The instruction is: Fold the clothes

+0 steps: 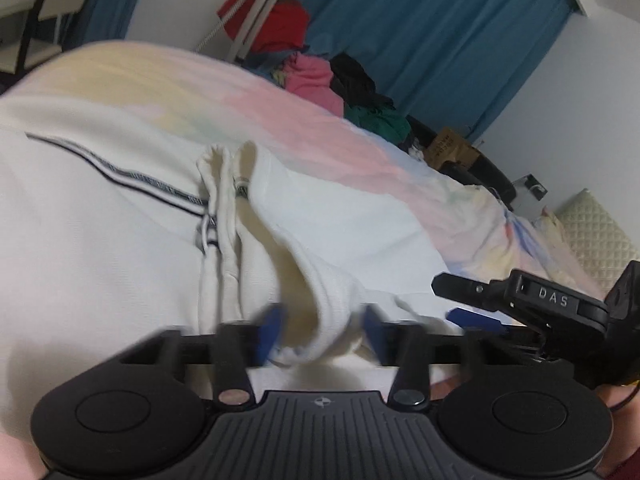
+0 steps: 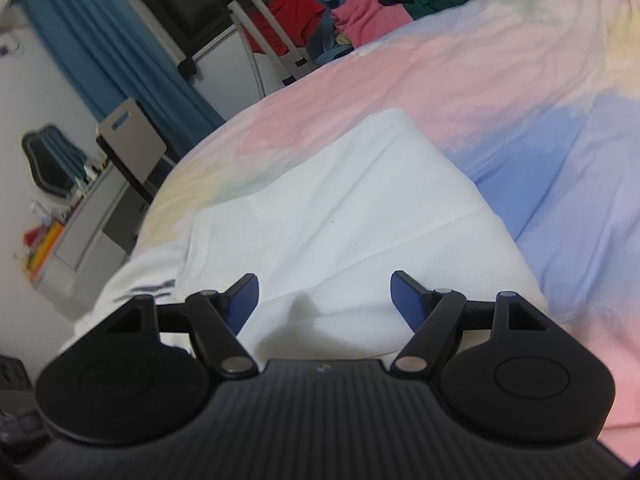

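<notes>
— Left gripper (image 1: 320,330) is sitting with its blue pads spread apart, a raised ridge of the white garment (image 1: 132,240) bunching up between them; the pads are not pressing on it, as far as the blur lets me judge.

— And the cloth itself?

— It is lying on the pastel bedspread (image 1: 320,120). It is looking soft, light and limp, likely thick knit, so it will sag and slide unless pinched at a hem or seam. The striped trim (image 1: 120,176) is running from upper left toward the middle, and I judge the long axis is following it. The right gripper (image 1: 520,304) is showing at the right edge.

— The other view?

— Right gripper (image 2: 324,304) is hanging spread wide, gripping nothing, over a flat folded panel of the white garment (image 2: 340,208). That panel is stretching away from the camera toward the bedspread's (image 2: 460,72) far side, with a crease crossing it. A corner or the near edge is looking like the best hold.
</notes>
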